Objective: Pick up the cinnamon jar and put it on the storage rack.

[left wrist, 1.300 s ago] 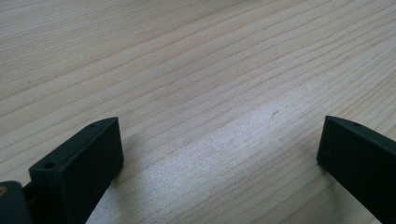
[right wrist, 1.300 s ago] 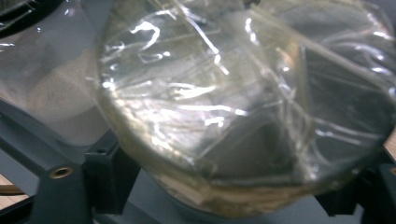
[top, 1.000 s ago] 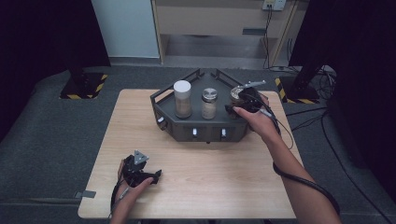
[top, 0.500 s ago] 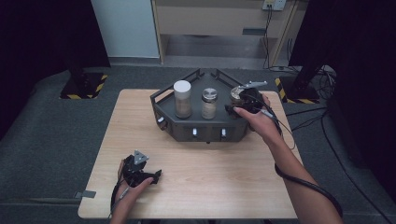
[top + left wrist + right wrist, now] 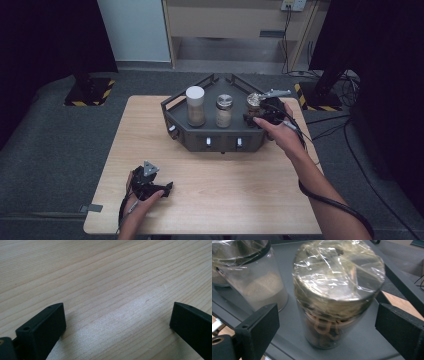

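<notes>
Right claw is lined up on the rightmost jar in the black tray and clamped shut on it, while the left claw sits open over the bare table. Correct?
Not quite: the right claw is open, not clamped. The right gripper view shows both jaws standing clear of the rightmost jar, which sits between them in the black tray; the jaws have just been opening. The left claw is indeed open over the bare table.

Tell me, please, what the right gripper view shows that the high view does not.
Right gripper view: crinkled plastic film over the lid of the brown-filled jar, and how the right tool stands, its jaws just opened wider, either side of that jar without touching it. High view: the left tool near the wooden table's front edge, the white-capped jar and the whole black tray. Both: the brown-filled jar and its neighbour, the jar of pale powder, standing on the tray.
</notes>
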`<state>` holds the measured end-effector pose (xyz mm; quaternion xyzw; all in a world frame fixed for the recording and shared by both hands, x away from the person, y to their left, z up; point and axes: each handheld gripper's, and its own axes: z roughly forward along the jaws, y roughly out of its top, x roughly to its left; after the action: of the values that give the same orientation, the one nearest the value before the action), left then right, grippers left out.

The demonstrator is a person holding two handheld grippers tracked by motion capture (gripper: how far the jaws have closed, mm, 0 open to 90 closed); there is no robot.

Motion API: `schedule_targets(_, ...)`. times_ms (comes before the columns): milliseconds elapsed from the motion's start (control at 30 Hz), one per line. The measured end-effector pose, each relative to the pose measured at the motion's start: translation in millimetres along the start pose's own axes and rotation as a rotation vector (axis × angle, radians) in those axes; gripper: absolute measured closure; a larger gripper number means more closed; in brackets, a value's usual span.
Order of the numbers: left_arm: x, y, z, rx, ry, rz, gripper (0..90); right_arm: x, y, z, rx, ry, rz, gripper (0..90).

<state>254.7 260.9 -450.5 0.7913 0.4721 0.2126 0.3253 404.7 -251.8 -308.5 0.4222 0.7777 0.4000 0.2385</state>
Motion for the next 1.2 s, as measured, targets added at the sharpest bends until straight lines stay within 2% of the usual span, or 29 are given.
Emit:
schedule_targets(567, 0.0, 0.0, 0.0, 0.000, 0.000, 0.000, 0.0, -3.2, -6.0, -10.4, -0.008, -0.006, 0.001, 5.6)
schedule_targets(933, 0.0, 0.0, 0.0, 0.000, 0.000, 0.000, 0.0, -5.6, -16.2, -23.1, -0.017, -0.016, -0.009, 4.9)
schedule_targets(1200, -0.1, 0.0, 0.0, 0.000, 0.000, 0.000, 0.0, -6.9, -21.9, -29.6, -0.029, -0.007, 0.000, 4.7)
